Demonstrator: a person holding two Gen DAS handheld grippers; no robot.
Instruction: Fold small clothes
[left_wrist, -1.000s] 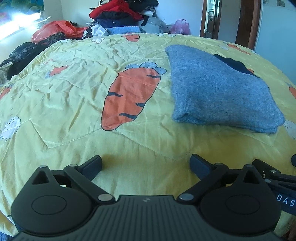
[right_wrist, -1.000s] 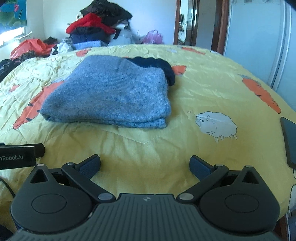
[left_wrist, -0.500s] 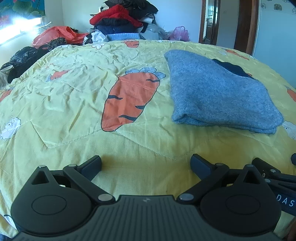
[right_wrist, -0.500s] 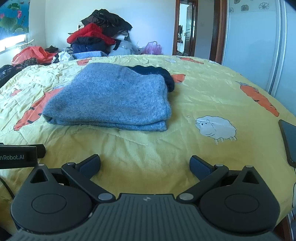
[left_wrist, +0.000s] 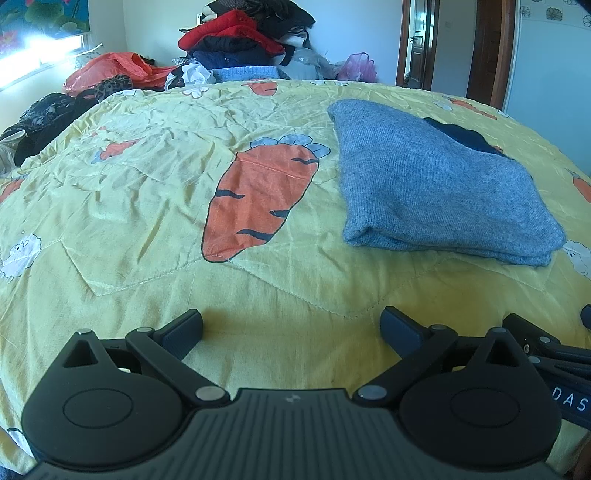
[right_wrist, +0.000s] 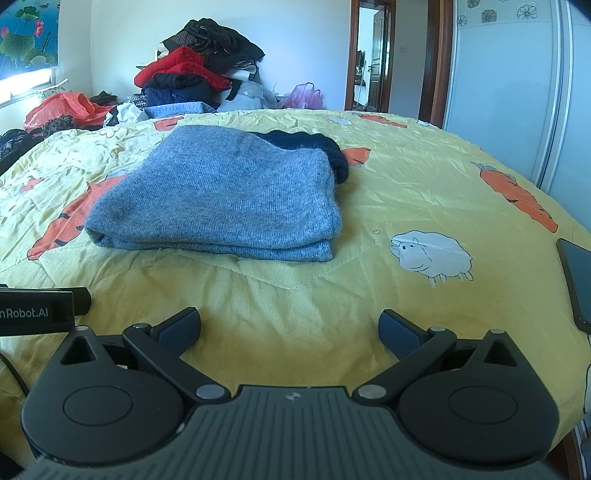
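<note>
On the bed's carrot-print quilt (left_wrist: 155, 206), a grey knitted sweater (right_wrist: 221, 195) is already laid folded beside a dark garment (right_wrist: 314, 147), while the left hand-held gripper (left_wrist: 291, 326) and right hand-held gripper (right_wrist: 290, 325) are held apart, empty, suggesting this item is finished.

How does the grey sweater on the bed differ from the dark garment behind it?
The grey sweater is light grey; the dark garment looks navy or black. The sweater is folded into a flat stack in full view; the dark garment is bunched and mostly hidden behind the sweater. The sweater shows far more surface than the dark garment. Both lie on the yellow quilt, touching, and both look knitted. Neither gripper holds either one.
</note>
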